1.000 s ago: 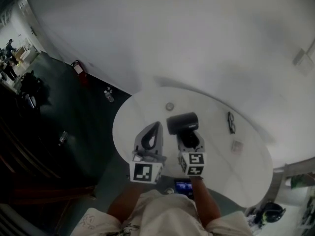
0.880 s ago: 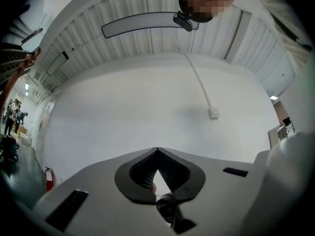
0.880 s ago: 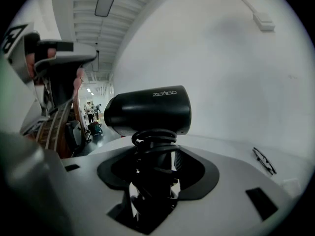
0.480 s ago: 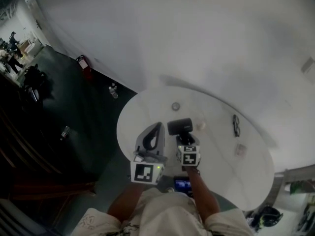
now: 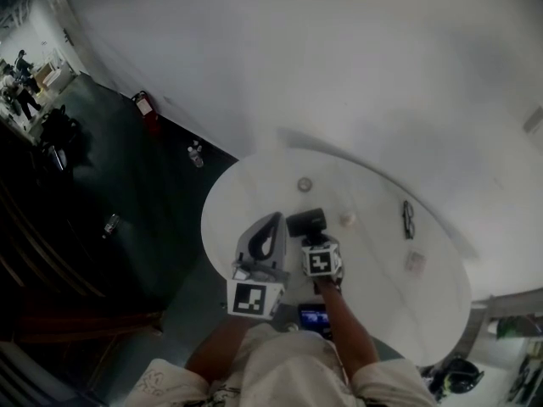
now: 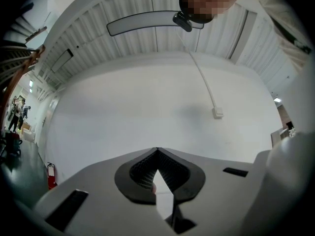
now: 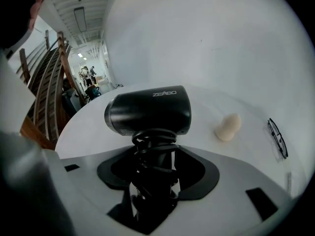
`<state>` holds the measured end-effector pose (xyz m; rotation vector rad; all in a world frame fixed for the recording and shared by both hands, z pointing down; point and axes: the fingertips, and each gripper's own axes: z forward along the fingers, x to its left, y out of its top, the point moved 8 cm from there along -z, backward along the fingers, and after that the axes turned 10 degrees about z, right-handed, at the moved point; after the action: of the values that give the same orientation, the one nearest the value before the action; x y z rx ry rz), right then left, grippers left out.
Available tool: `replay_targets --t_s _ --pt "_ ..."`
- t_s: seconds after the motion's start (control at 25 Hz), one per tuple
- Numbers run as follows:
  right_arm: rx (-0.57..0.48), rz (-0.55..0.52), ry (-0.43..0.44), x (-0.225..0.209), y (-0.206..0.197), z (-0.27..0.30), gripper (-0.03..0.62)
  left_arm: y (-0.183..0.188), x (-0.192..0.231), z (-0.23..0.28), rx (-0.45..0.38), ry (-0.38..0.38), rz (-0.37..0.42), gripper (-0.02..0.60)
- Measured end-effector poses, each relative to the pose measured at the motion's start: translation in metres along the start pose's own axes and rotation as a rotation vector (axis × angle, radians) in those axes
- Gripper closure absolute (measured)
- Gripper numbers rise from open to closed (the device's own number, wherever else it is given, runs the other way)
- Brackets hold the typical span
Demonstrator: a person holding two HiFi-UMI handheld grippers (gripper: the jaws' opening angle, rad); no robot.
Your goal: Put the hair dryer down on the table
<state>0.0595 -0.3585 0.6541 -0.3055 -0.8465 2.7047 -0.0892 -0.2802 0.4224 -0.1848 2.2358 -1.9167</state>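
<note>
The black hair dryer (image 7: 150, 109) is held by its handle, with the cord wound round the handle, between the jaws of my right gripper (image 7: 152, 154). Its barrel lies crosswise, nozzle to the left. In the head view the hair dryer (image 5: 307, 221) hangs low over the near-left part of the round white table (image 5: 382, 295), with the right gripper (image 5: 312, 239) just behind it. I cannot tell whether it touches the tabletop. My left gripper (image 5: 272, 219) is beside it on the left, shut and empty. In its own view the left gripper (image 6: 157, 150) points up at a white wall.
A small beige egg-shaped object (image 7: 228, 127) lies right of the dryer, and a pair of glasses (image 7: 278, 137) lies further right. A small round item (image 5: 304, 184) and a small pale square (image 5: 414, 262) also lie on the table. A lit screen (image 5: 316, 319) shows at the near edge. Dark floor lies to the left.
The right gripper has gone down toward the table with the hair dryer, and both look smaller in the head view. The left gripper has hardly moved.
</note>
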Motion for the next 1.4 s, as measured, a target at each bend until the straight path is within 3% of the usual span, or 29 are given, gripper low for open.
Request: replay_targets --t_s 0.16,0.36,0.52,0.64,0.72,0.88,1.16,1.4 --pt "0.124 -0.01 -0.025 0.0 -0.003 0.009 0.364 0.0 0.001 0.001 -0.006 0.001 0.009 0.584" --pt "0.128 0.021 -0.041 -0.006 0.003 0.011 0.364 0.0 0.002 0.001 -0.002 0.001 0.008 0.584" --pt "0.23 0.089 0.054 0.007 -0.009 0.011 0.364 -0.001 0.002 -0.001 -0.004 0.002 0.015 0.584" --pt "0.231 0.082 0.036 0.006 -0.01 0.01 0.361 -0.002 0.003 -0.003 0.001 0.003 0.012 0.584" --pt "0.269 0.129 0.099 0.014 -0.014 0.01 0.356 -0.002 0.004 -0.002 0.002 0.004 0.011 0.584" --pt "0.18 0.059 0.017 0.0 -0.003 0.009 0.279 -0.003 0.004 -0.002 0.0 0.0 0.02 0.584" --pt "0.066 0.021 -0.05 -0.009 0.011 -0.011 0.261 -0.003 0.006 -0.002 0.003 -0.001 0.029 0.584" --pt "-0.099 0.069 0.009 -0.002 0.028 -0.055 0.263 -0.008 0.01 -0.002 0.022 0.001 0.042 0.584"
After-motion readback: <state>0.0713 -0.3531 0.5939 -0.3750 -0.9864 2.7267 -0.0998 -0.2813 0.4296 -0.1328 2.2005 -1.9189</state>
